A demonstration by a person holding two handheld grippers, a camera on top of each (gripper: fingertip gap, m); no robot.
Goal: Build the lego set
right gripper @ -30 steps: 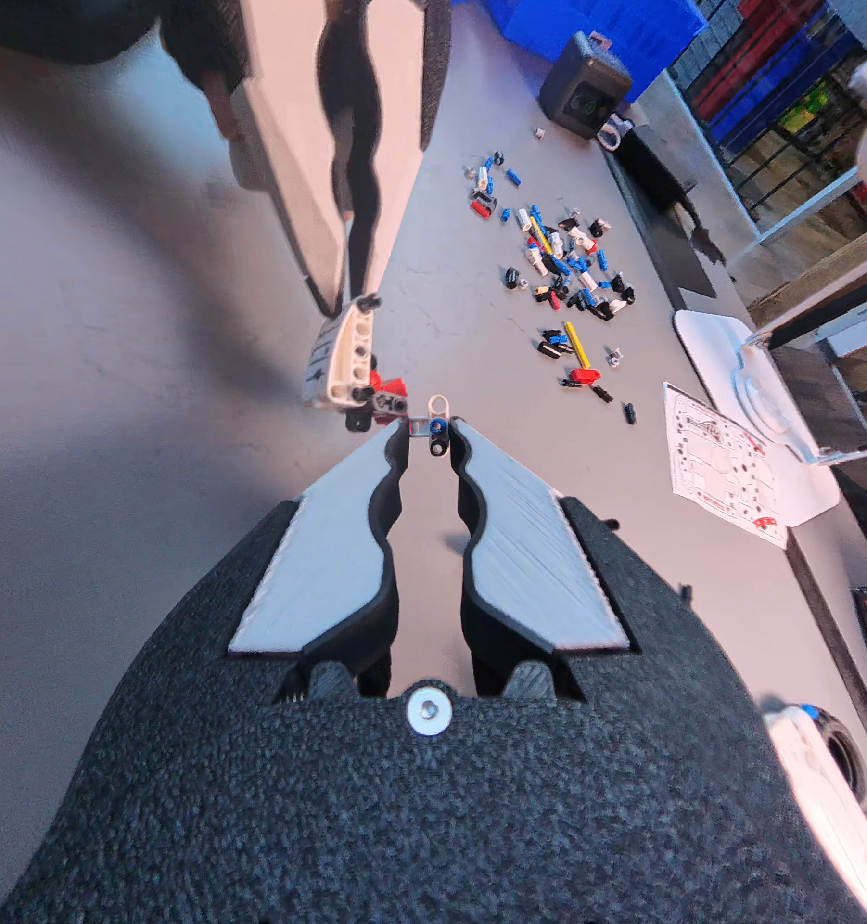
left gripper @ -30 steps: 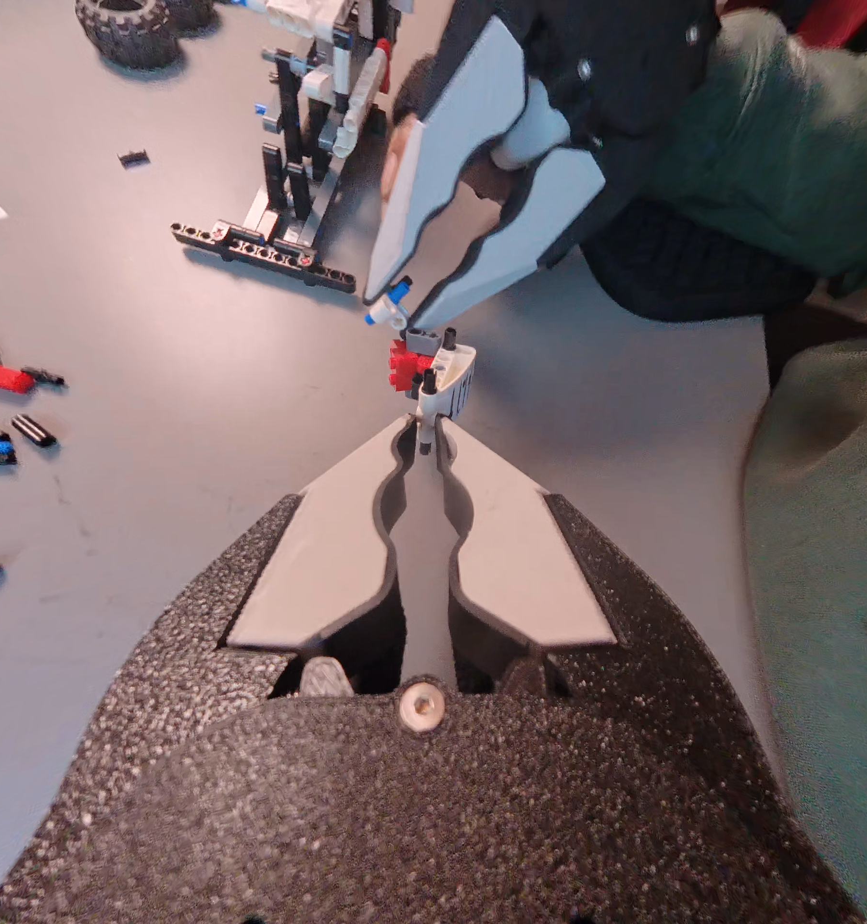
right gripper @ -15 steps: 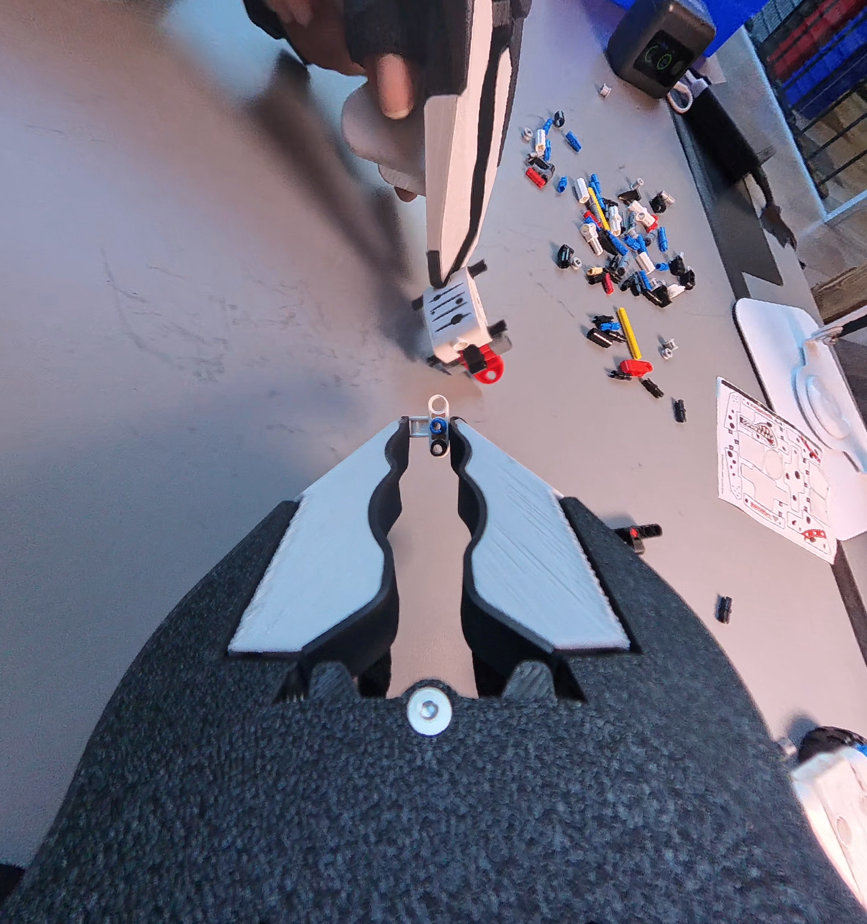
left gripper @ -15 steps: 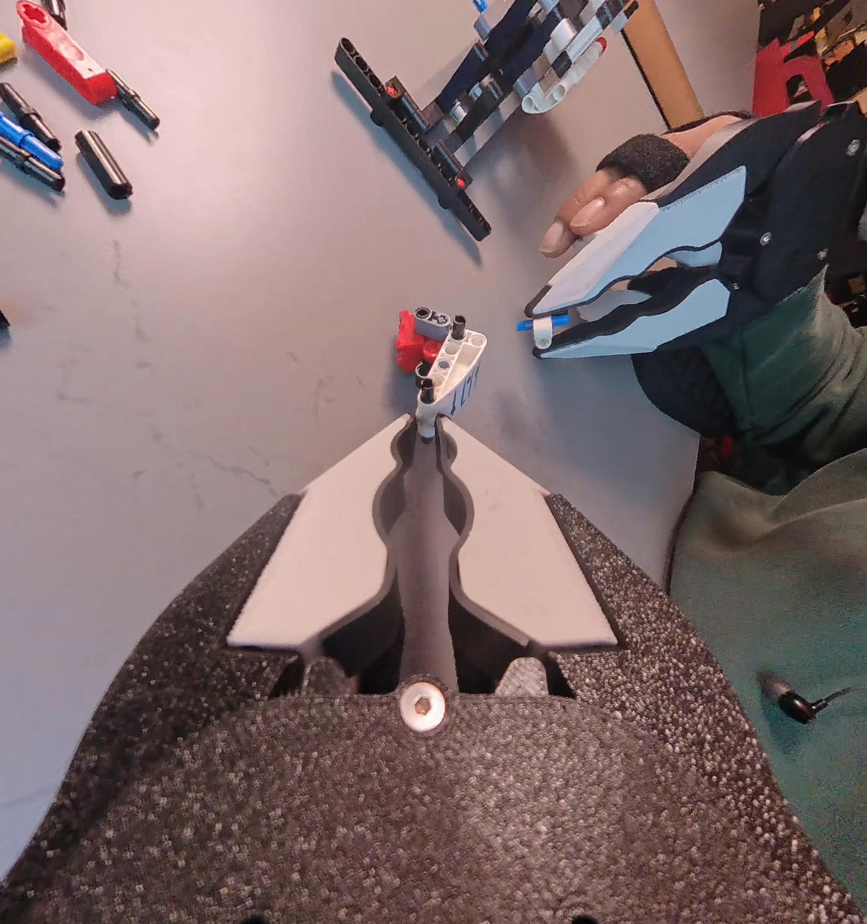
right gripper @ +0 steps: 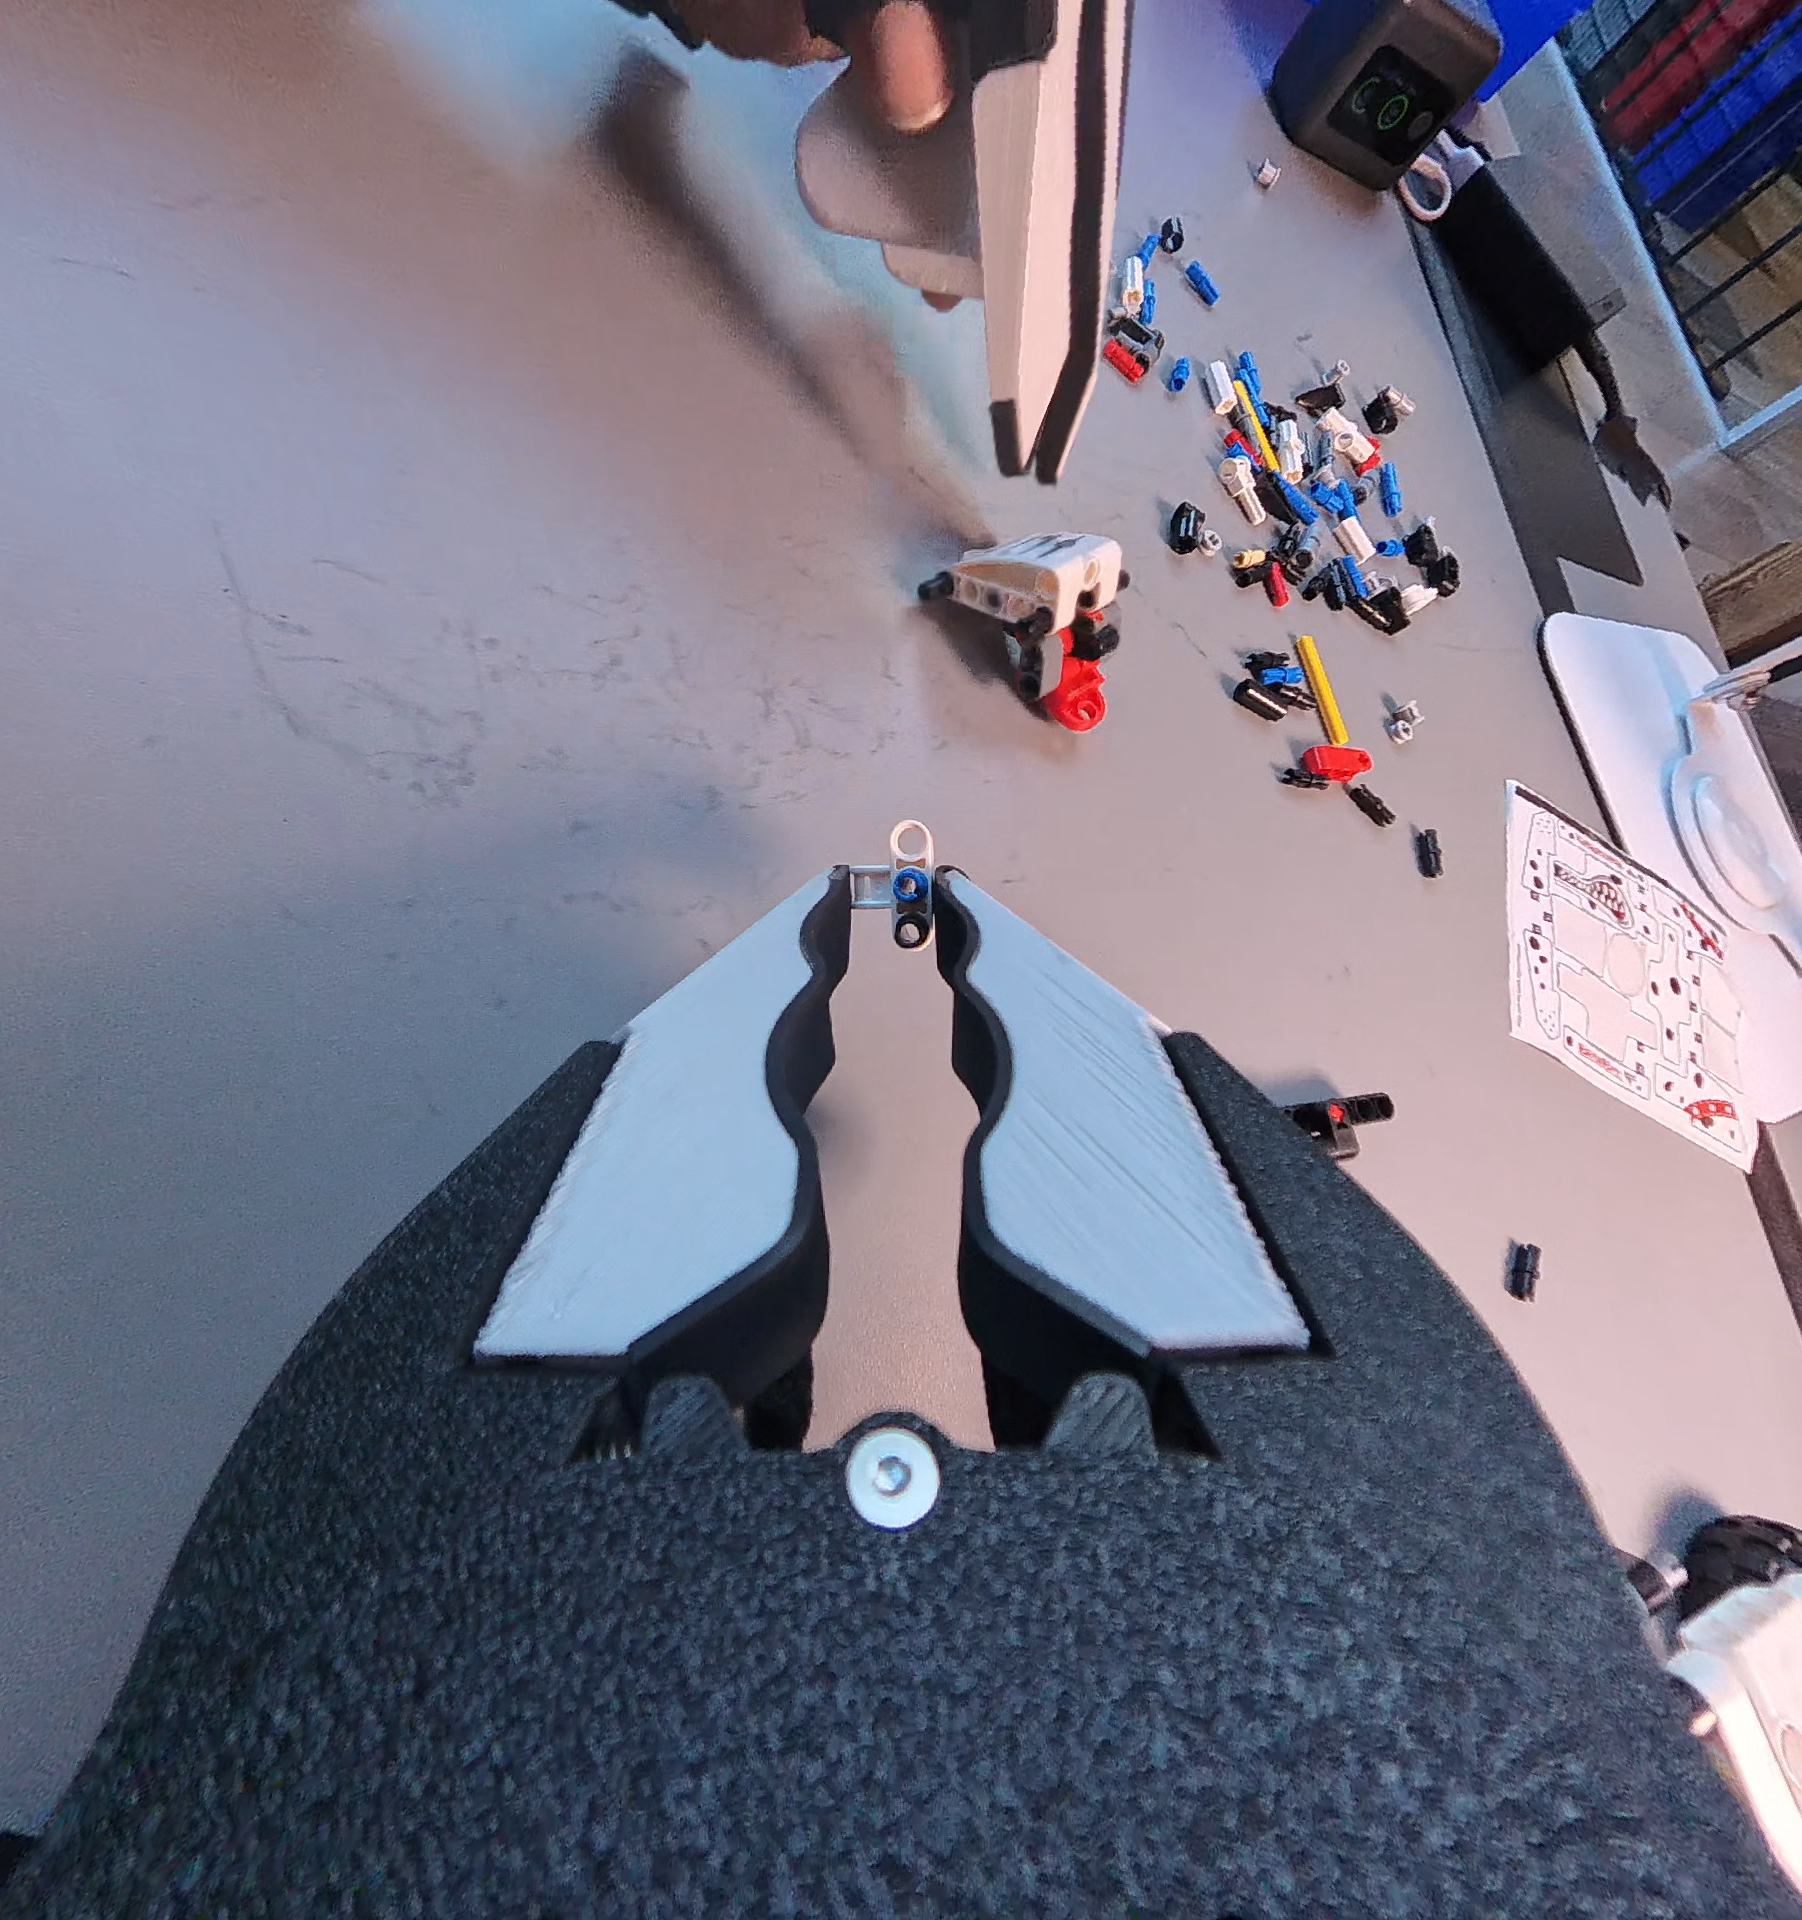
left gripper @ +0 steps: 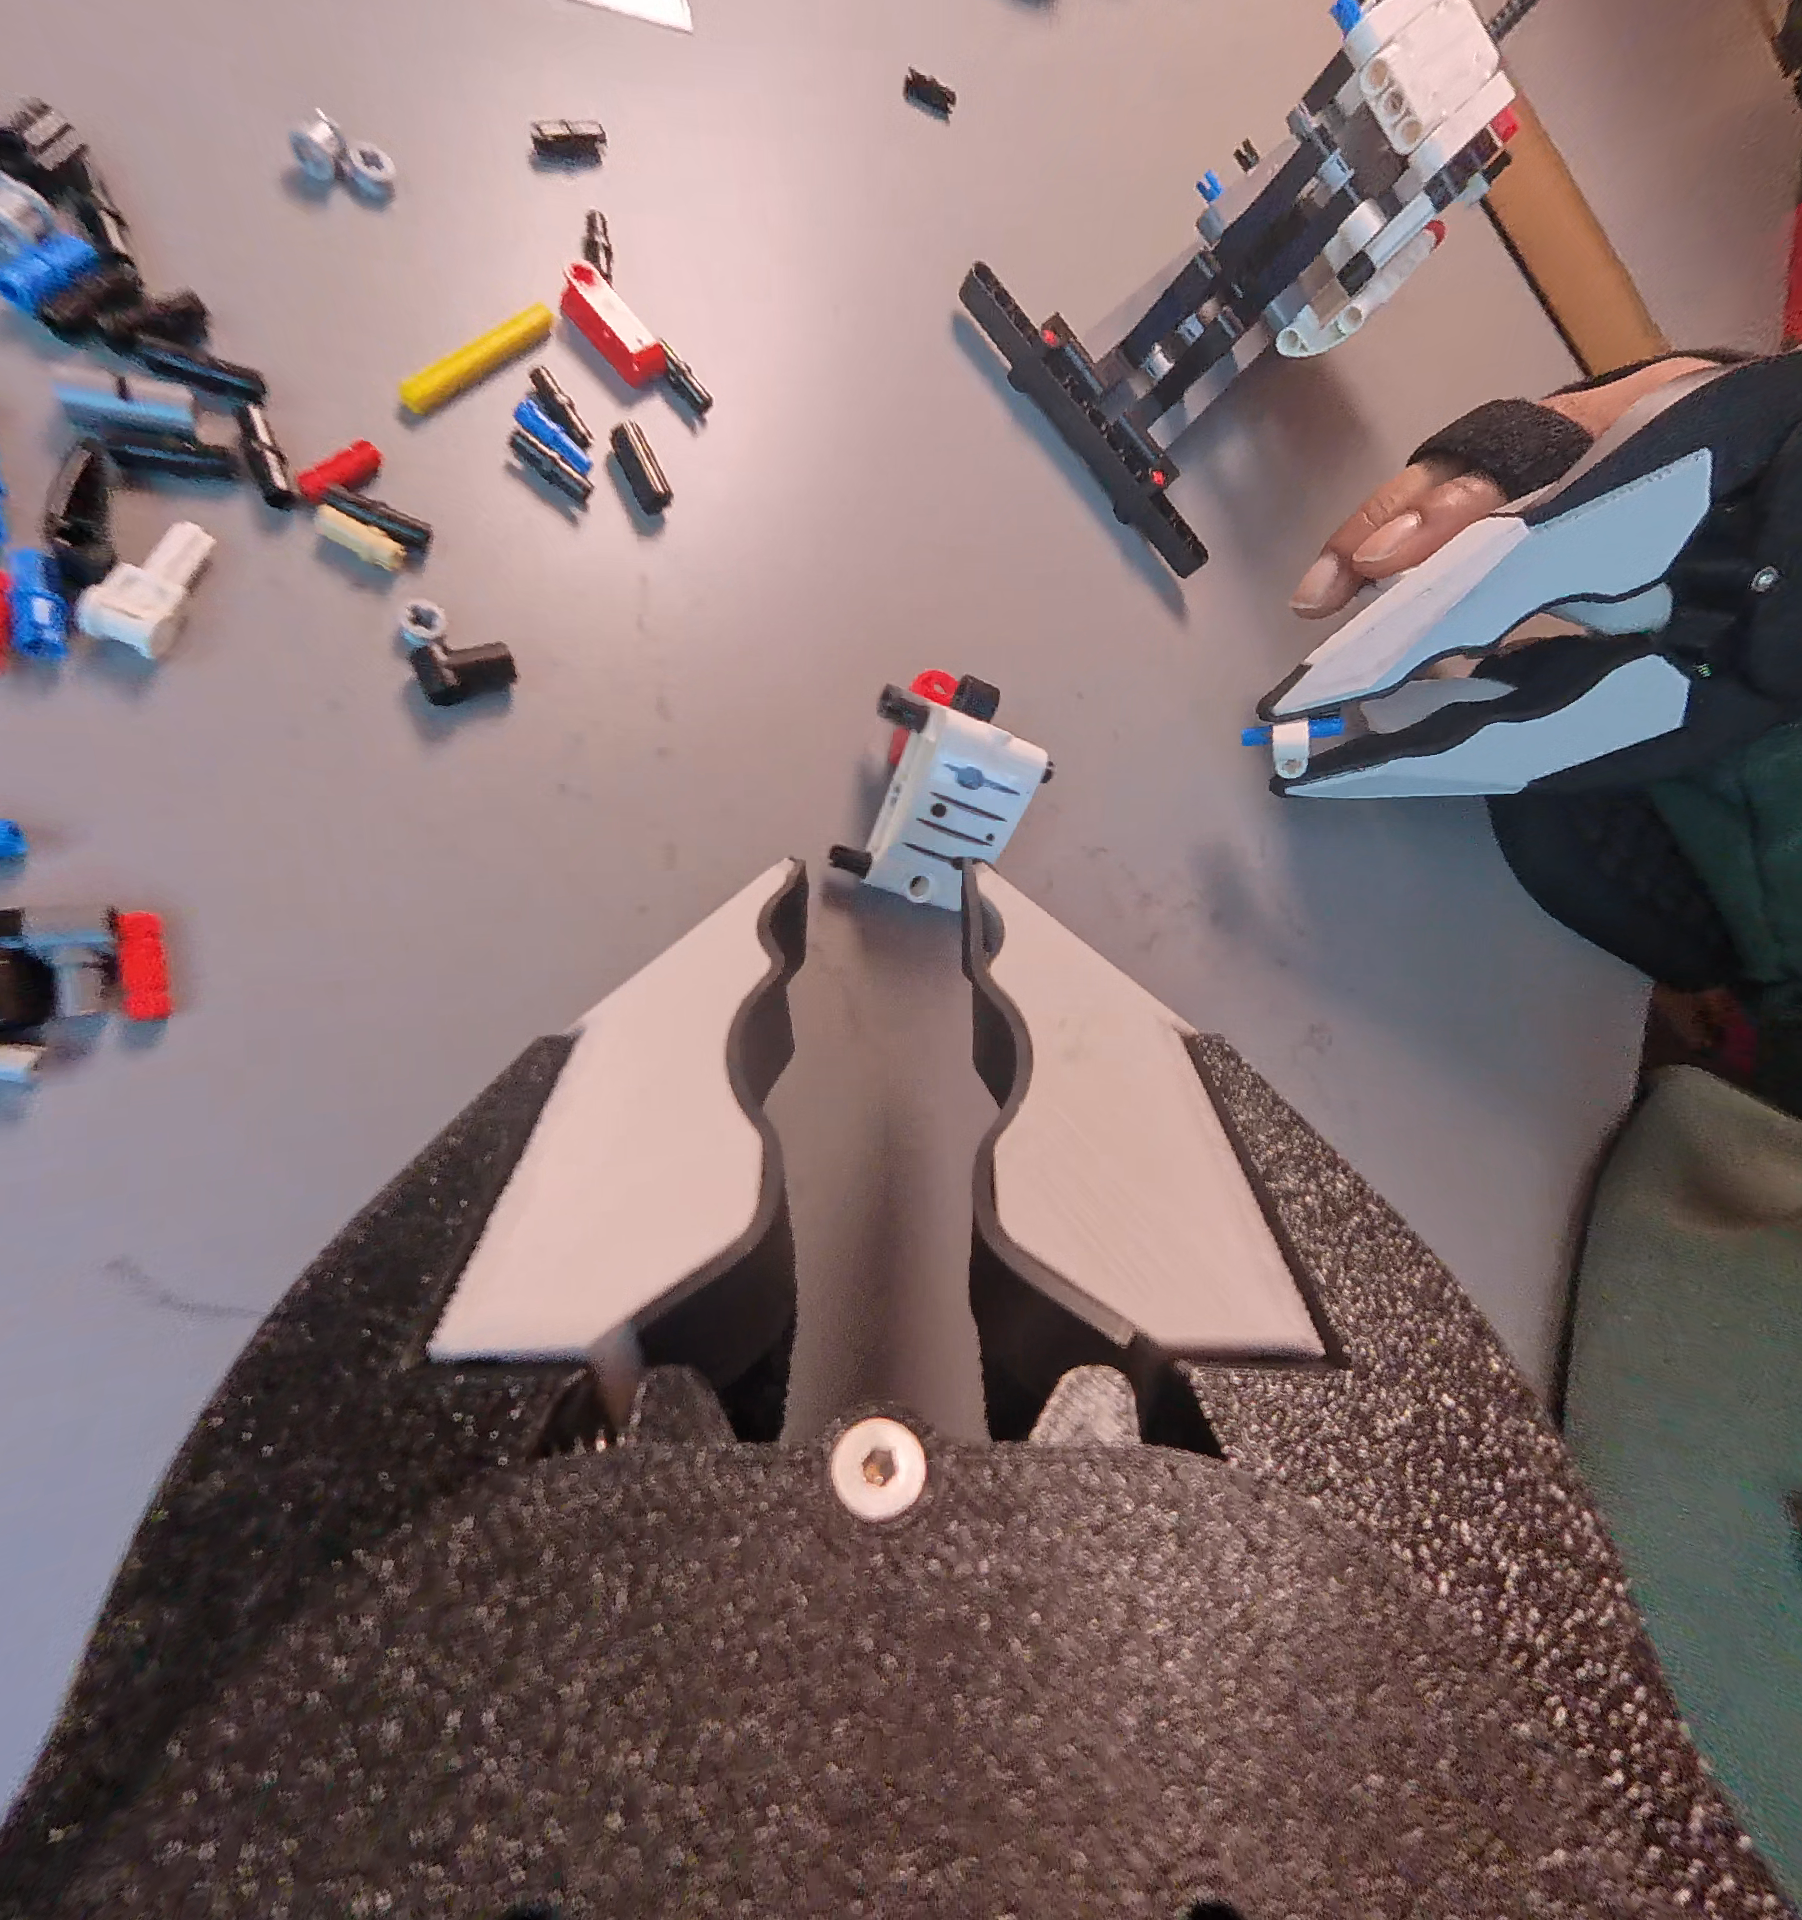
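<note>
The left tool (left gripper: 881, 878) is released, its jaws spread with nothing between them, above the grey counter (left gripper: 668, 790). The small white-and-red sub-assembly (left gripper: 954, 800) lies on the counter at the tool's 12 o'clock, just past its right fingertip. The right tool (right gripper: 892, 883) is clenched on a little white connector with a blue pin (right gripper: 907, 883), held above the counter; in the left wrist view it sits at 3 o'clock of the sub-assembly. The larger black-and-white frame (left gripper: 1250, 301) rests at 1 o'clock, well apart. Loose pieces (left gripper: 149, 436) are scattered toward 10 o'clock. A printed sheet (right gripper: 1624, 977) lies at the right tool's 3 o'clock.
</note>
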